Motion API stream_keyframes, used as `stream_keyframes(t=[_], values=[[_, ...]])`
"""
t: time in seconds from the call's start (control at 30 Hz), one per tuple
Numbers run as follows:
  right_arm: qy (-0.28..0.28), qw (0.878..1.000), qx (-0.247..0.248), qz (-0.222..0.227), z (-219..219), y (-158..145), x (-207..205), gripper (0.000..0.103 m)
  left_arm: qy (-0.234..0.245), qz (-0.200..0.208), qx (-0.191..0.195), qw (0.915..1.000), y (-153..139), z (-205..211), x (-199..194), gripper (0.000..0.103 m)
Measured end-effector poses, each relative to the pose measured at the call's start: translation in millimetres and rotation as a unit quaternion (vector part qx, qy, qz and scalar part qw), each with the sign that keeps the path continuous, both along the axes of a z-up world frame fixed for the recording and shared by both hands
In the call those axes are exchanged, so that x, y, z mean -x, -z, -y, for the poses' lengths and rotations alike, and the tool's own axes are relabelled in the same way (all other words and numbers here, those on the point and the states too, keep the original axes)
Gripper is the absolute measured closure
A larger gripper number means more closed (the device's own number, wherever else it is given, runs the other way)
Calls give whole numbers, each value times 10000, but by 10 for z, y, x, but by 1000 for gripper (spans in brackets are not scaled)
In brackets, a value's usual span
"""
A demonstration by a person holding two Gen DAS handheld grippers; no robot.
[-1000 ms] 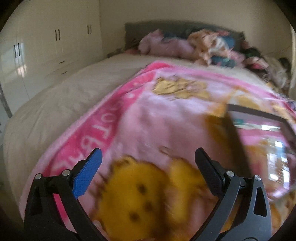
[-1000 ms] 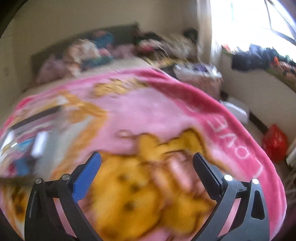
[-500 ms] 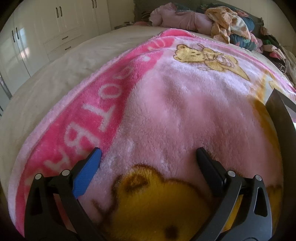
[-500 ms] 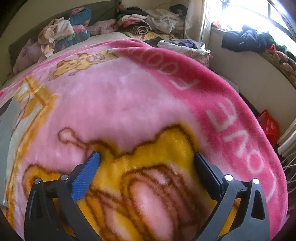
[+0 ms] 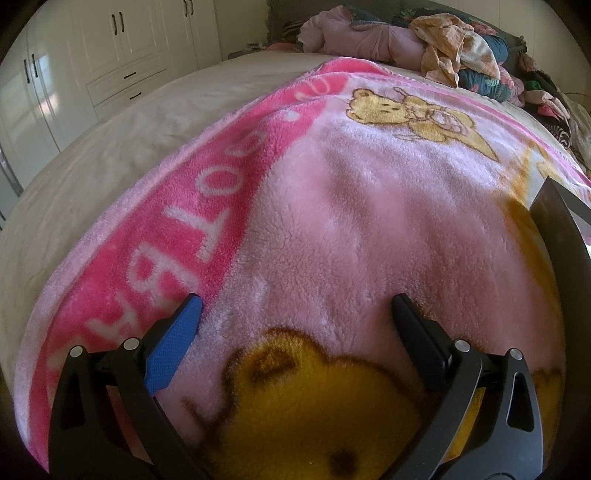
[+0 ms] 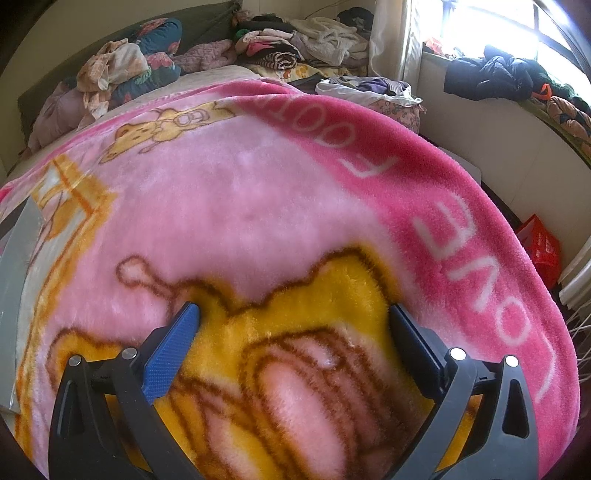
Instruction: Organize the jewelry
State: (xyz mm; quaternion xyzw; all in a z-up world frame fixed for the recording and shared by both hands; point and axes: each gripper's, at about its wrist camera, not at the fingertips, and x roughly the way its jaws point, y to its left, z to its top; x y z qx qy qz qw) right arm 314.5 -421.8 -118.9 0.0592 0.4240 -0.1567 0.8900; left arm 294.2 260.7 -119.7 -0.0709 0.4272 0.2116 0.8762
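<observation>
Left claw (image 5: 297, 310) and right claw (image 6: 293, 317) both gape wide, empty, tips pressed on the pink blanket (image 5: 369, 221)

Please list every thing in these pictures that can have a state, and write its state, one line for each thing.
Left tongs: open, empty, low over the blanket.
Right tongs: open, empty, low over the blanket.
Pink blanket: spread flat on the bed.
Dark flat case: only its edge shows; open or closed, cannot tell.
Wardrobe doors: closed.
Wardrobe drawers: closed.
Clothes: piled, unfolded, at the head of the bed.
</observation>
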Motion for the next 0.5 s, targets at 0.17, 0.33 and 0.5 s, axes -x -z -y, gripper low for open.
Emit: stream_keyframes(t=[0.17,0.33,0.5], values=[[2,10000,1,3,0,1,4,5,1,5,10,10000,2,2,0,10],[2,10000,4,4,-1,1,5,5,0,4,2,10000,5,-5,-3,10],[2,10000,4,4,-2,1,3,5,0,1,-8,10000,5,23,14,10]])
